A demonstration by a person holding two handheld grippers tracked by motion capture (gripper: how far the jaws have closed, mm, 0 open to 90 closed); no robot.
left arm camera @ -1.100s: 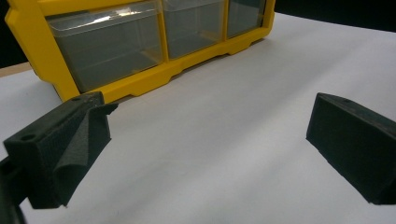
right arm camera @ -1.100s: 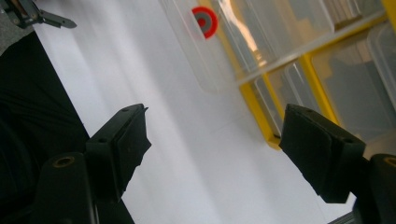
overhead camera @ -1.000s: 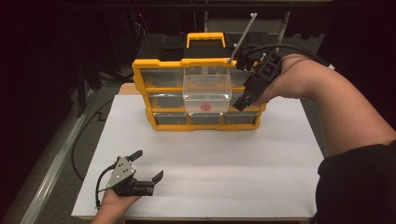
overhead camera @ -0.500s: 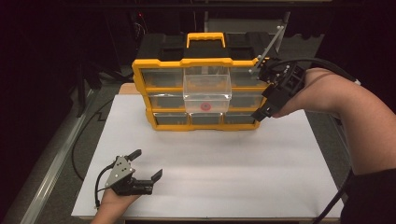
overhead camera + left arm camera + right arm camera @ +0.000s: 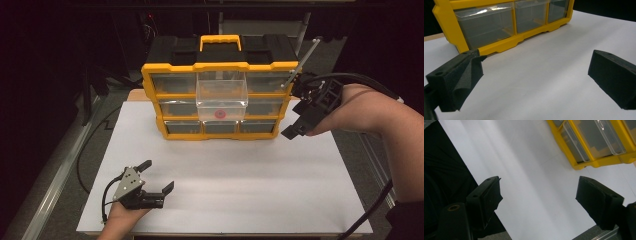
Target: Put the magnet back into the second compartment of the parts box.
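I see the drawer cabinet (image 5: 220, 95) standing at the far middle of the white board (image 5: 240, 170), its middle drawer (image 5: 221, 97) pulled out toward me. My right gripper (image 5: 300, 120) hangs just beside the cabinet's right end; my left gripper (image 5: 155, 177) sits at the near left, well apart from it

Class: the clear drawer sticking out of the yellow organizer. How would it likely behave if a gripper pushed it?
The clear drawer looks like rigid plastic, so it probably slides without flexing. It holds a small red item, so it is likely light. The yellow organizer looks wide-based, so tipping seems unlikely.
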